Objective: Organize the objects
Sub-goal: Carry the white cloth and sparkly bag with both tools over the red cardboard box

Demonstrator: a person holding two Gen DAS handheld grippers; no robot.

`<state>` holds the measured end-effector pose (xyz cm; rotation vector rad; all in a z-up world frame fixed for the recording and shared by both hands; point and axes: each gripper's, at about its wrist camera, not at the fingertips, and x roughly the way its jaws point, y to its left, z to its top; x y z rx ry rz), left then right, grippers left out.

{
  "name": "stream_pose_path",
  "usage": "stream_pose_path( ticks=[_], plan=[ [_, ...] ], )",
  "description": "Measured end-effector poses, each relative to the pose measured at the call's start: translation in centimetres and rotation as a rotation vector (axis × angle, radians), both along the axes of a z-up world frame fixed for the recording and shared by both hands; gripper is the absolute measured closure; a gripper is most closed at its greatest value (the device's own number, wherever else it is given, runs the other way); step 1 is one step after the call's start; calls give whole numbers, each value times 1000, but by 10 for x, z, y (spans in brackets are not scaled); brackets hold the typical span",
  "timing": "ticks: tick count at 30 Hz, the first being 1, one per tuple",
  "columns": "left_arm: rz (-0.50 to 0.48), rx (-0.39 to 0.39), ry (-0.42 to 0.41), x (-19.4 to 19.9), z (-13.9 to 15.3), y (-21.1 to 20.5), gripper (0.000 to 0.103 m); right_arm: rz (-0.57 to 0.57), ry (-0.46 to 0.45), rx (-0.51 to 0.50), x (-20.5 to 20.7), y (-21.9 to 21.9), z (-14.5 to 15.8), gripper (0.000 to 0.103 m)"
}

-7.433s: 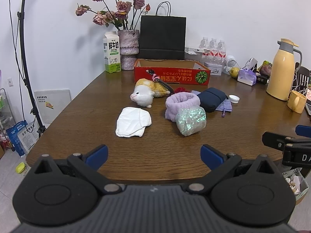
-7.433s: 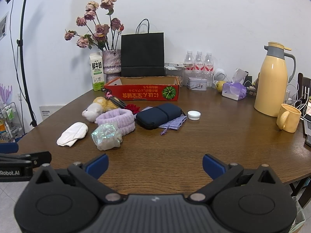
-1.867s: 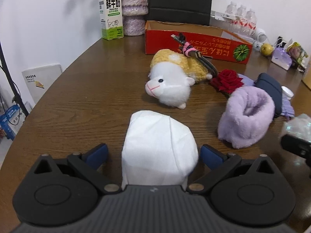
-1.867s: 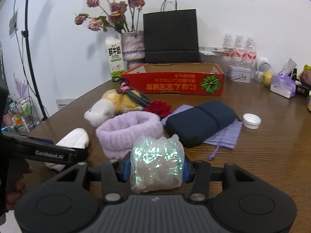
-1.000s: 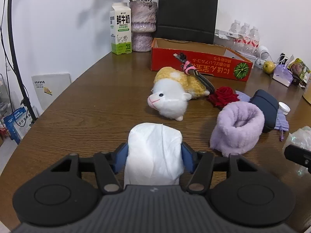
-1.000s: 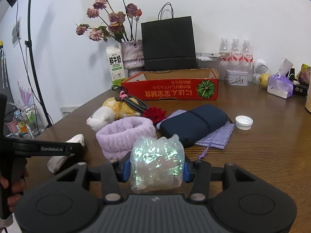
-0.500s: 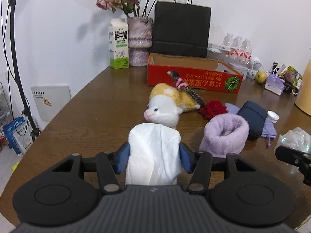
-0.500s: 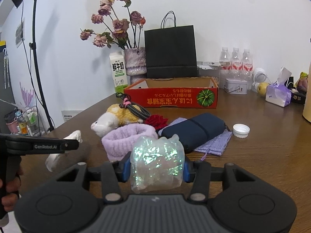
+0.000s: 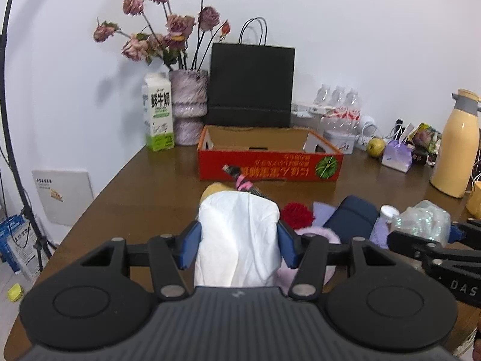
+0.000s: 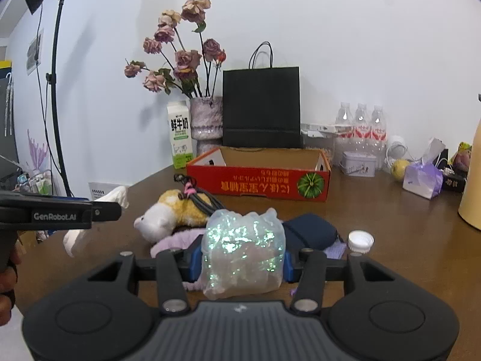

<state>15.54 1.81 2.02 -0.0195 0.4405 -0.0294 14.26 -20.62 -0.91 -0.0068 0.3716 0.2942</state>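
We hold left gripper [image 9: 237, 242] clamped on white cloth [image 9: 237, 240], right gripper [image 10: 242, 260] clamped on glittery bag [image 10: 243, 249]; both raised above table [image 10: 390, 240], short of red box [image 10: 258, 182].

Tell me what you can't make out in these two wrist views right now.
- Plush toy: in the left wrist view, mostly hidden behind the held white cloth.
- Purple headband: largely covered by the glitter bag in the right wrist view.
- Red box interior: floor hidden by its front wall in both views.
- Yellow thermos: cut off by the right wrist view's edge.
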Motion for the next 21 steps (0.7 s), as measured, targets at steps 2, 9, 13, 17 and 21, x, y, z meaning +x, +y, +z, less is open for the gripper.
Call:
stream_pose_path(
  ticks=[2, 9, 13, 17, 21],
  plan=[
    [-8, -4, -8, 4, 4, -3, 48, 4, -2, 1, 4, 0, 4, 56],
    [-34, -5, -29, 21, 15, -14, 48, 6, -13, 12, 22, 2, 14, 56],
    [-41, -17, -37, 33, 21, -17, 48, 5, -21, 17, 33, 2, 19, 56],
    [-45, -30, -46, 44, 25, -18, 48, 6, -32, 25, 48, 3, 25, 56],
    [-45, -42, -55, 59, 30, -18, 48, 2, -38, 34, 65, 3, 31, 56]
  ],
)
